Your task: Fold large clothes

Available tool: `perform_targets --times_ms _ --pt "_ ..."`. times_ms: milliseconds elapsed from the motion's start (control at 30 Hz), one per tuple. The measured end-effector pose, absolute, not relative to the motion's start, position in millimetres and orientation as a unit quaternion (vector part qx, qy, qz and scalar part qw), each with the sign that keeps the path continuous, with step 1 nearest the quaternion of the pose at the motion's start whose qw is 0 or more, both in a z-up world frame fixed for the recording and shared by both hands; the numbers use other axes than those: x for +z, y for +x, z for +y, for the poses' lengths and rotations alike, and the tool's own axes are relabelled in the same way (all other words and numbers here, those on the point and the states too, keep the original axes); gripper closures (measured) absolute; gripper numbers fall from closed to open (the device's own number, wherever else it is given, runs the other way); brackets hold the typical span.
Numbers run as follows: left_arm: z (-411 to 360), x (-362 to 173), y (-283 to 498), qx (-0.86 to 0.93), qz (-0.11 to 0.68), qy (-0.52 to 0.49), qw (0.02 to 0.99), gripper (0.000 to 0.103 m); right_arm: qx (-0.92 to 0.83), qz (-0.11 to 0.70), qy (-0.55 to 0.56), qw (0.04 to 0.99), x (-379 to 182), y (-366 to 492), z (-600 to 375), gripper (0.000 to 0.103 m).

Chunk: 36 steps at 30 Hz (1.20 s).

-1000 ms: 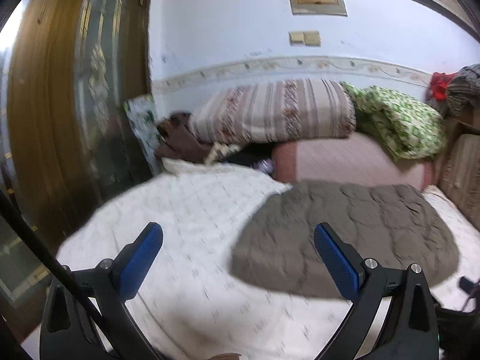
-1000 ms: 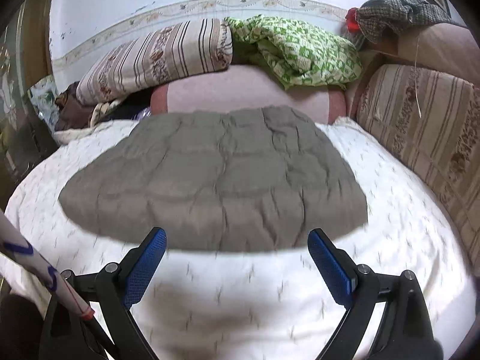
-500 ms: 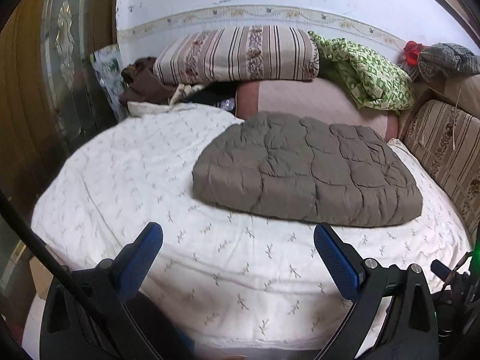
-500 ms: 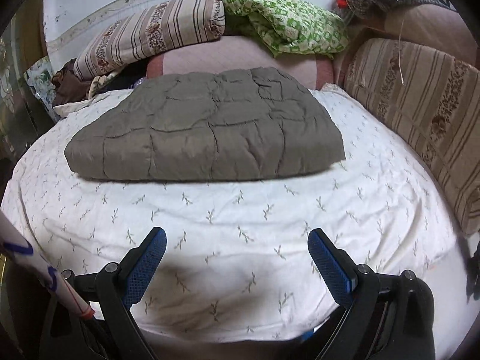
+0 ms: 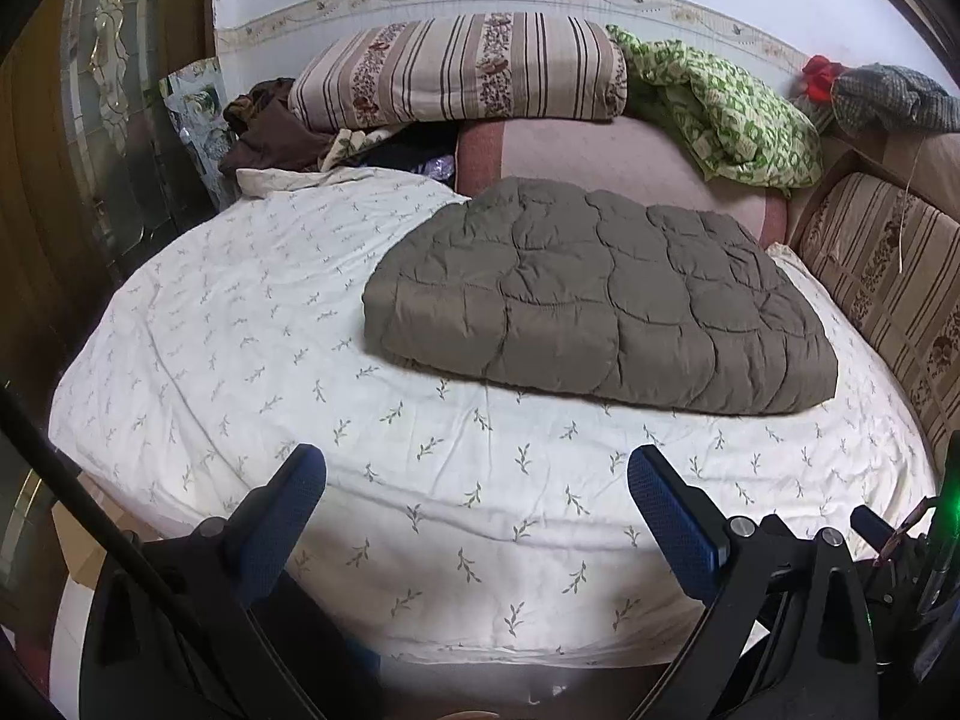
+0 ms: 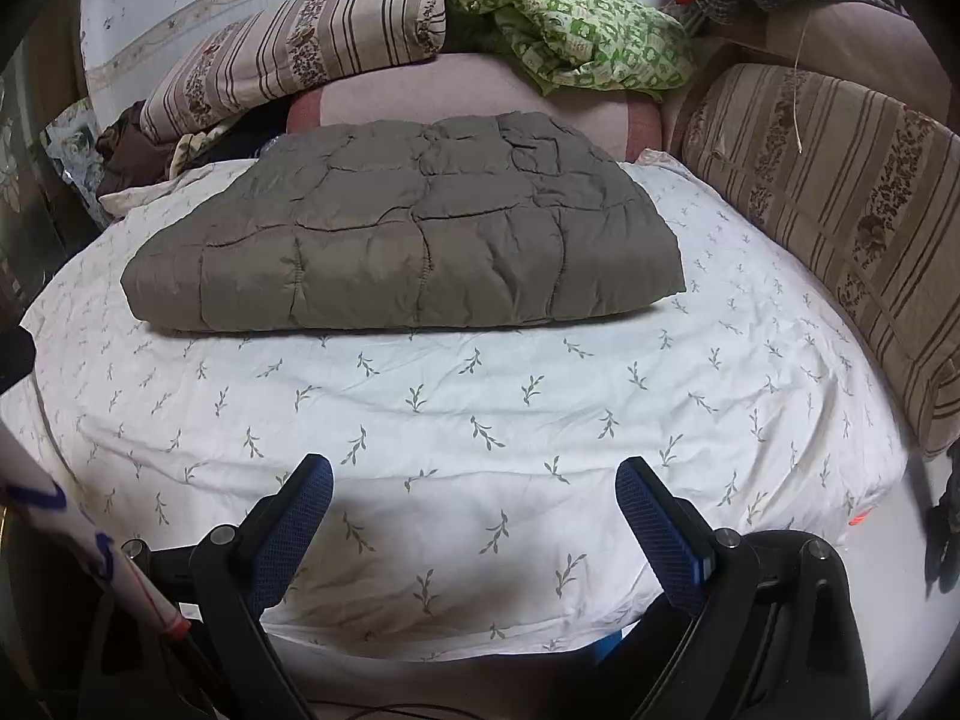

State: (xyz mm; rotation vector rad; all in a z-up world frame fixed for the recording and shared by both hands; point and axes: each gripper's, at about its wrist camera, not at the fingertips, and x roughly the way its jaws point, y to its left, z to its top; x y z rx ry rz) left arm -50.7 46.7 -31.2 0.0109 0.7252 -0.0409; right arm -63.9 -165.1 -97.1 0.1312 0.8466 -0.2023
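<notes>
The grey-brown quilted garment (image 6: 402,240) lies folded into a thick, roughly rectangular bundle on the white leaf-print bedsheet (image 6: 480,420). It sits toward the far half of the bed, with its far edge close to the pink bolster (image 6: 456,96). The layers are stacked with their edges aligned along the near side, which suggests the fold is complete or nearly so. The placement in the open middle of the sheet leaves bare fabric on the left and near sides, giving room for any further fold or for squaring the bundle.

The left gripper (image 5: 477,480) hovers over the near edge of the bed with its jaws spread wide and nothing between them. The right gripper (image 6: 474,489) is in the same condition: jaws wide apart, empty, well clear of the garment. Both point toward the bundle, so it is in full view of each camera for inspection.

Behind the bundle, a striped pillow (image 5: 462,69) and a green patterned cloth (image 5: 726,114) rest on the bolster. A striped cushion (image 6: 840,198) lines the right side.
</notes>
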Motion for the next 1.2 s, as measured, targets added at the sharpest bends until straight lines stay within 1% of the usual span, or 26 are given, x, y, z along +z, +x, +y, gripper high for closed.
perform_targets --times_ms 667,1200 --pt "41.0 -53.9 -34.5 -0.025 0.394 0.016 0.919 0.003 -0.111 0.416 0.049 0.901 -104.1 -55.2 -162.3 0.005" --pt "38.6 -59.5 -32.8 -0.029 0.398 0.022 0.916 0.003 -0.113 0.415 0.047 0.901 -104.0 -53.5 -161.4 0.005"
